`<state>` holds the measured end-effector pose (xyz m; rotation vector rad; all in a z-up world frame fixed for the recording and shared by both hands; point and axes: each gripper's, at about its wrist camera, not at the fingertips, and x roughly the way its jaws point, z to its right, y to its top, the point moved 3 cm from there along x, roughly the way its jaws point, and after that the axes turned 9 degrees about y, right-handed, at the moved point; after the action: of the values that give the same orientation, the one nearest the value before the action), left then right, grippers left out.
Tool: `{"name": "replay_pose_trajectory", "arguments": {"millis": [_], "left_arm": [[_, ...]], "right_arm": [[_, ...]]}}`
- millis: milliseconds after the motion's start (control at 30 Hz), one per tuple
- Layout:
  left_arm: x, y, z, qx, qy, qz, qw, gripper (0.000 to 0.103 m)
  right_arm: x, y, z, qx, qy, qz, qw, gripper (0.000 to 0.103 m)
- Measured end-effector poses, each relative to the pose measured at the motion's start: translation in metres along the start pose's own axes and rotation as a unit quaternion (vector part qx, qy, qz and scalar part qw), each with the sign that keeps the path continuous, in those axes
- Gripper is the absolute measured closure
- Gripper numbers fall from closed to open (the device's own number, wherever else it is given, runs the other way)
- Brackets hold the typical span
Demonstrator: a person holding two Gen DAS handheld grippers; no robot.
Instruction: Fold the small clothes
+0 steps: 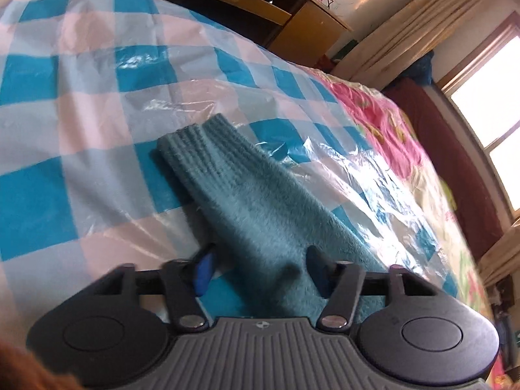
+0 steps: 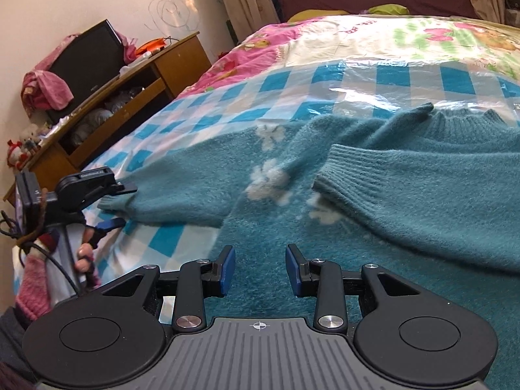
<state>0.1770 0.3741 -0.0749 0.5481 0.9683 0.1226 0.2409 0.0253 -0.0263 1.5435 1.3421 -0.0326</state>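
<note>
On the plastic-covered blue-checked bed [image 2: 227, 97] lay a fuzzy teal knitted sweater with white flowers [image 2: 406, 201], one sleeve folded across. Left tongs [image 1: 258, 271] seemingly straddled its other sleeve, spread; right tongs [image 2: 259, 269] hovered agape.

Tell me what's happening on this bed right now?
A person with a handheld gripper in each hand is folding a teal sweater laid on the checkered sheet. One sleeve is already folded across the body. The left gripper has its jaws open around the other sleeve, which is still stretched out sideways, its cuff lying flat. The right gripper hovers open above the sweater's lower body, holding nothing.
</note>
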Motion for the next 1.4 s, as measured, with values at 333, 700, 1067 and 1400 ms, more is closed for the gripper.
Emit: {"name": "replay_pose_trajectory", "arguments": {"millis": [333, 700, 1067, 1400], "left_arm": [[-0.029, -0.009, 0.051, 0.090, -0.044, 0.020, 0.9947, 0.084], [-0.111, -0.130, 0.183, 0.272, -0.253, -0.042, 0.9277, 0.084], [-0.116, -0.230, 0.158, 0.368, -0.214, -0.093, 0.9001, 0.075], [-0.108, -0.210, 0.112, 0.341, -0.195, -0.058, 0.9178, 0.064]], "right_arm": [[-0.025, 0.002, 0.011, 0.018, -0.002, 0.030, 0.999, 0.069], [-0.081, -0.004, 0.053, 0.065, -0.034, 0.078, 0.994, 0.069], [-0.134, -0.016, 0.112, 0.119, -0.092, 0.106, 0.983, 0.067], [-0.099, -0.005, 0.135, 0.212, -0.097, 0.103, 0.967, 0.067]]}}
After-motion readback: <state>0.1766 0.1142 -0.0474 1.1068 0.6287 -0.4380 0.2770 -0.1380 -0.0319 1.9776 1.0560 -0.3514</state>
